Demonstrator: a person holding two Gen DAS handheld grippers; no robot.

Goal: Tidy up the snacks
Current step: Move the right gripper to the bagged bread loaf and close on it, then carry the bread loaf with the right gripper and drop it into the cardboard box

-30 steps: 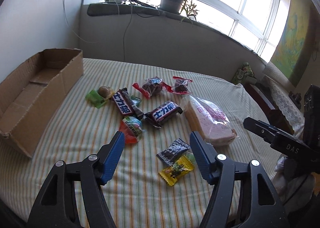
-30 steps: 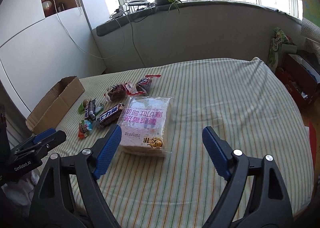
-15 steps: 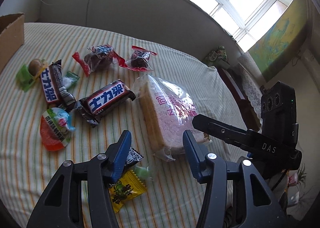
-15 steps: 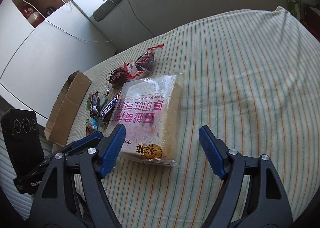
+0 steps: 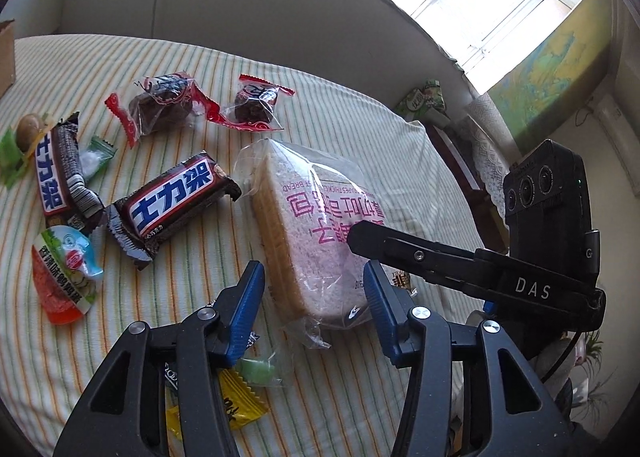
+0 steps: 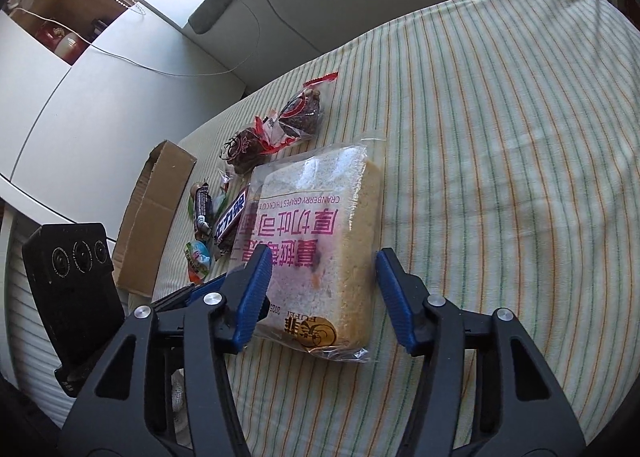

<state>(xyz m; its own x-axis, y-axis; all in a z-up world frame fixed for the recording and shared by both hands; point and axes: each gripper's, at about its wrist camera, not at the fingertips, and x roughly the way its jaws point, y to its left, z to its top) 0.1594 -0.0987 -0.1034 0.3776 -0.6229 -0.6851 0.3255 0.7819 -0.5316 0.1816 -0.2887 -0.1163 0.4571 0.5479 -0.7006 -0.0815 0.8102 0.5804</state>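
- A cardboard box (image 6: 160, 213) lies open at the far left of the striped tablecloth (image 6: 500, 137), well apart from the bread; a long carry to it gives a loosely held packet time to slip
- Loose sweets crowd the space between: a jelly cup (image 5: 64, 277), two chocolate bars (image 5: 176, 201), red-wrapped cakes (image 5: 164, 105); a low sweep towards the box could knock them about
- Small candies, one yellow (image 5: 236, 405), lie right under the left gripper (image 5: 314, 313); pressing down there risks crushing or scattering them
- The left gripper, spread wide, brackets the near left corner of the bagged bread (image 5: 316, 233) without clear contact; closing on the slack film alone would likely let the loaf slide out
- The bread packet lies flat mid-cloth, just beside one chocolate bar; the loaf looks soft, so a hard squeeze would probably dent the slices
- The right gripper (image 6: 320, 289), jaws also apart, straddles the packet's near right part; its left finger (image 6: 252, 293) sits over the print, the right finger (image 6: 396, 301) beside the crust edge
- Both tools converge on one packet, one tool's arm crossing the other's view; fingers may collide, or uneven pulls could tear the film
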